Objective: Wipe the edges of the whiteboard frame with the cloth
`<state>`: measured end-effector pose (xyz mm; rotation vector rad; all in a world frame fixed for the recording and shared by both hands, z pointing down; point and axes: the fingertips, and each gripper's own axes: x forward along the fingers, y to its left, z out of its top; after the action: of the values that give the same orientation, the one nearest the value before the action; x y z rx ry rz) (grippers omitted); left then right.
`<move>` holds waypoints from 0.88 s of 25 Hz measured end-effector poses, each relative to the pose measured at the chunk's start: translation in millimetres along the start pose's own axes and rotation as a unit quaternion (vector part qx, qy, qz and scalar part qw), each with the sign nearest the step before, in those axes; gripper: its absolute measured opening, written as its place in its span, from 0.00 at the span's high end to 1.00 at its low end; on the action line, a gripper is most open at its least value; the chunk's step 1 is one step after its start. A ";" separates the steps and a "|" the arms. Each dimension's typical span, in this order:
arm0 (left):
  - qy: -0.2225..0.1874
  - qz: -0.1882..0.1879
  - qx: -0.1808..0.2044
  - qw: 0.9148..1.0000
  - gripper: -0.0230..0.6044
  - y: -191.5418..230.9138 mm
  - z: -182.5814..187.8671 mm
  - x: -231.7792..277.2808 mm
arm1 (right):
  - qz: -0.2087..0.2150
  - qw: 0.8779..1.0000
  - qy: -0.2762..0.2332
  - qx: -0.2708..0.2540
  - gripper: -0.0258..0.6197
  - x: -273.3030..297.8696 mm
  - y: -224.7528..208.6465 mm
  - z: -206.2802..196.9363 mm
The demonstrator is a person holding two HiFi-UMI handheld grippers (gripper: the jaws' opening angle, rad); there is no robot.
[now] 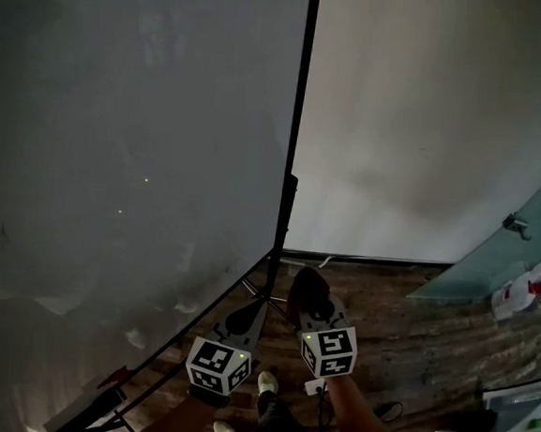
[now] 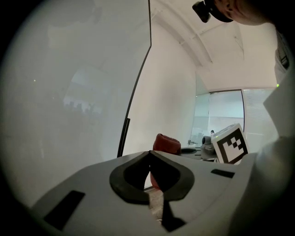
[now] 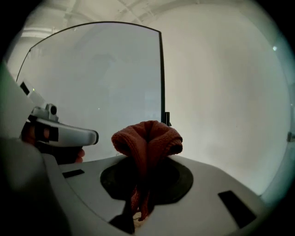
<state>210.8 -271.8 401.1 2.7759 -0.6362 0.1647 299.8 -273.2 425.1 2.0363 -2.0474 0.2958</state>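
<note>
The whiteboard point(image 1: 135, 151) fills the left of the head view, and its black right frame edge point(image 1: 295, 118) runs down the middle. A rust-red cloth point(image 1: 307, 294) bunches out of my right gripper point(image 1: 311, 308), which is shut on it and held low, just right of the frame's bottom corner. In the right gripper view the cloth point(image 3: 147, 138) rises from the jaws in front of the frame edge point(image 3: 162, 73). My left gripper point(image 1: 246, 316) sits beside it over the board's lower corner. Its jaws point(image 2: 150, 153) are shut with nothing in them, and the cloth point(image 2: 167, 144) shows beyond them.
The board's stand legs point(image 1: 261, 302) spread over the wood floor point(image 1: 411, 335) below the grippers. A glass panel point(image 1: 512, 250) leans at the right with a spray bottle point(image 1: 520, 291) by it. A white object point(image 1: 516, 425) sits at the lower right. The white wall point(image 1: 420, 120) is behind.
</note>
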 end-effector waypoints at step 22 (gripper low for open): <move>-0.013 -0.006 0.024 1.000 0.95 -49.9 21.7 -122.1 | 0.140 0.970 -0.081 0.184 0.87 -112.5 91.3 55.8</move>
<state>124.5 -185.6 346.7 2.8312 -0.6287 0.1441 207.3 -182.5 339.7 2.0179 -2.5471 0.6235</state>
